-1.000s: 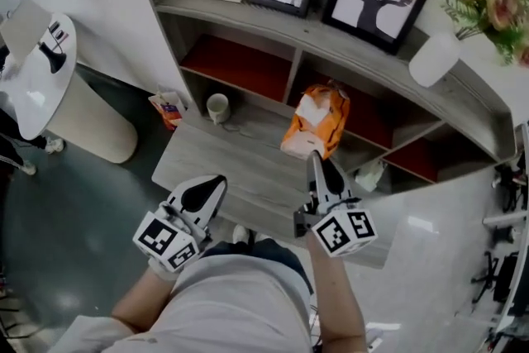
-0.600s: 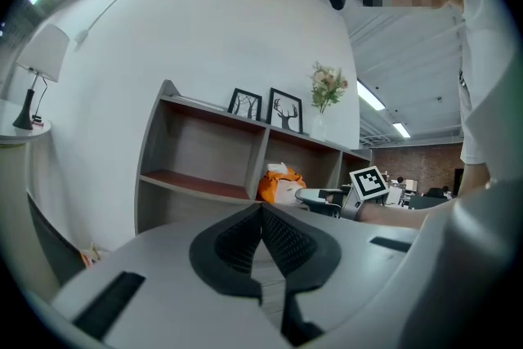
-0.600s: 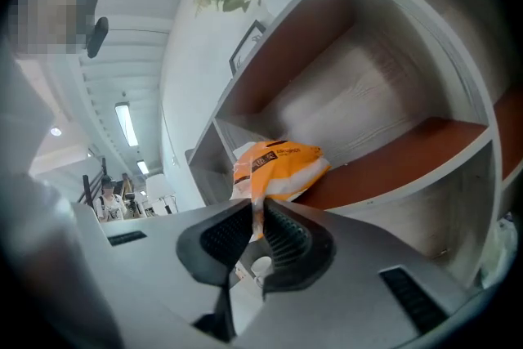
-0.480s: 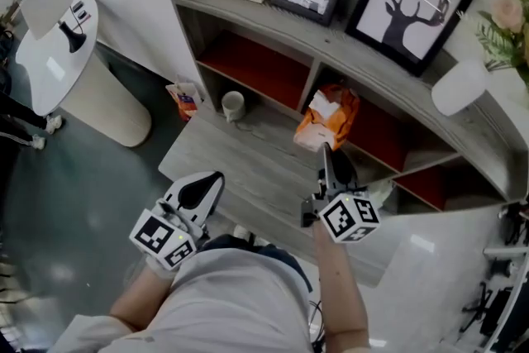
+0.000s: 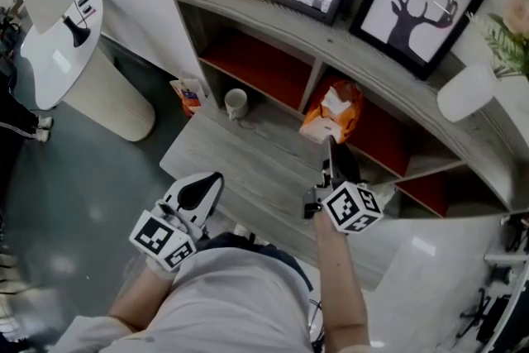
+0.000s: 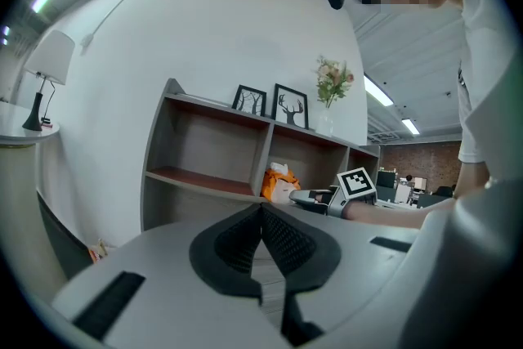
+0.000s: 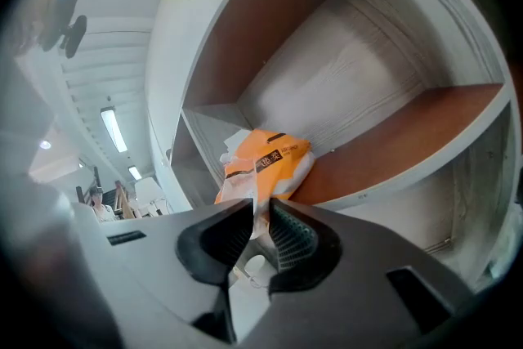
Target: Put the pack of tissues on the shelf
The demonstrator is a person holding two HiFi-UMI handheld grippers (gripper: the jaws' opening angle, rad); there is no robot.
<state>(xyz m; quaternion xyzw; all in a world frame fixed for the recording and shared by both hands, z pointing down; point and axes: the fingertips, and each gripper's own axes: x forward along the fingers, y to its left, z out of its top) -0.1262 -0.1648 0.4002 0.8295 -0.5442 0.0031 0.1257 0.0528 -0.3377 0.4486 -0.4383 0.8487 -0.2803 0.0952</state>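
Shelf [image 5: 248,8]: grey, with red boards inside, straight ahead of both pairs of jaws; the right pair points into its middle compartment.
Desk [image 5: 240,169]: low grey board beneath both pairs of jaws, running up to the foot of the shelf.
Pack of tissues [image 5: 335,112]: orange and white, just beyond the right jaws' tips, over the front of the red board in the middle compartment. I cannot tell whether it rests on that board.
Right gripper [image 5: 331,146]: jaws closed on the near edge of the pack's wrapper, which is pinched between the pads.
Left gripper [image 5: 211,182]: held low and well left of the right jaws, its jaws together with nothing between them.
Mug [image 5: 235,103]: white, ahead of the left jaws at the shelf's foot.
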